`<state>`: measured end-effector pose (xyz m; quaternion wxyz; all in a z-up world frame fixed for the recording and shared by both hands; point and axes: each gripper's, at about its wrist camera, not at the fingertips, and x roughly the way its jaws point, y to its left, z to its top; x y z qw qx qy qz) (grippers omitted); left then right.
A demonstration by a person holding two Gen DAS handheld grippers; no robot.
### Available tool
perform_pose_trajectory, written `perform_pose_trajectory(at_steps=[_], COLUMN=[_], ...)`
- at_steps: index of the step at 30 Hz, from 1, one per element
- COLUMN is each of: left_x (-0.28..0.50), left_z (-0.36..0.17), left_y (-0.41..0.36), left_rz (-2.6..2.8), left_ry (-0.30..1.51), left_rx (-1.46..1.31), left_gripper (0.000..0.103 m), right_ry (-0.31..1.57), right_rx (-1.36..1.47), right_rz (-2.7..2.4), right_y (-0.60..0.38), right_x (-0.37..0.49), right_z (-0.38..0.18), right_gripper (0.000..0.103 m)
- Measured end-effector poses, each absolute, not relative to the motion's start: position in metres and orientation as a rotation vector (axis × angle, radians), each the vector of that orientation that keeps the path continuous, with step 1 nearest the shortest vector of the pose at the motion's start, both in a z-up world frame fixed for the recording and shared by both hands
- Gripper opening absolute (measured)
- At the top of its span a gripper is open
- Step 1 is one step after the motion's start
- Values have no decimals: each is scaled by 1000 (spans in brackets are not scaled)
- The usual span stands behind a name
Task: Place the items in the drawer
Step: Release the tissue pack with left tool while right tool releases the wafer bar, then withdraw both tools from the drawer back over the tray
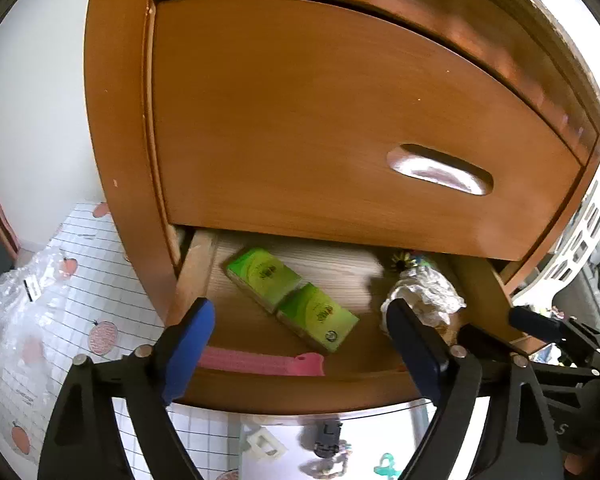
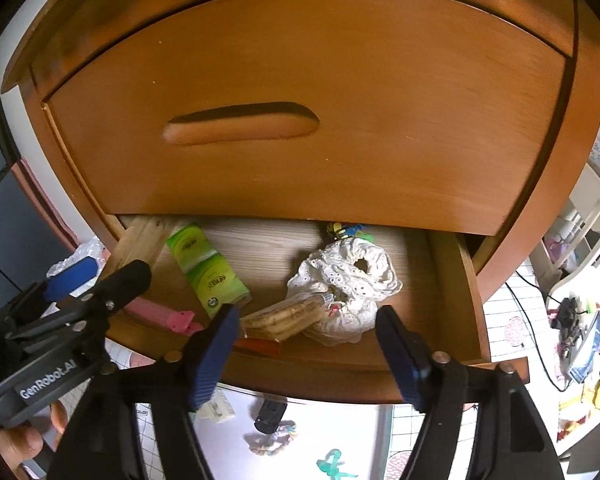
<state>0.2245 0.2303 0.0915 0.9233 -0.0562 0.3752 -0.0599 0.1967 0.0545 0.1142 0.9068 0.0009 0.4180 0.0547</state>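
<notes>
The lower wooden drawer (image 1: 300,394) (image 2: 340,380) stands pulled out. Inside lie two green boxes (image 1: 292,296) (image 2: 206,268) end to end, a pink clip (image 1: 260,362) (image 2: 172,318), a white lace scrunchie (image 2: 348,276) (image 1: 424,292), a wrapped cracker pack (image 2: 284,316) and colourful hair ties (image 2: 348,232) at the back. My left gripper (image 1: 298,314) hangs open over the drawer's front left, empty. My right gripper (image 2: 306,318) is open just above the cracker pack and scrunchie, holding nothing.
The upper drawer (image 1: 340,120) is closed, with a recessed handle (image 1: 440,170) (image 2: 240,122). On the floor below lie a white clip (image 2: 216,408), a black item (image 2: 270,414), a small scrunchie (image 2: 272,440) and a teal piece (image 2: 332,464). Crumpled plastic (image 1: 24,312) sits left.
</notes>
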Motion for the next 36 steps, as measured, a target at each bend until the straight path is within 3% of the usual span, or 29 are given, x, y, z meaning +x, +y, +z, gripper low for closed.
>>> perform_pose_trajectory(at_steps=[10,36], left_x=[218,184], left_z=[93,106], left_y=[237,239], left_rz=[-63,-70], left_ry=[741,658], left_rx=[-102,-127], left_gripper=[103,103], right_ry=[850,803], right_rx=[12,-2], right_rz=[95,102], right_y=[48,43], right_x=[193,171], right_z=[109,118], right_gripper=[101,102])
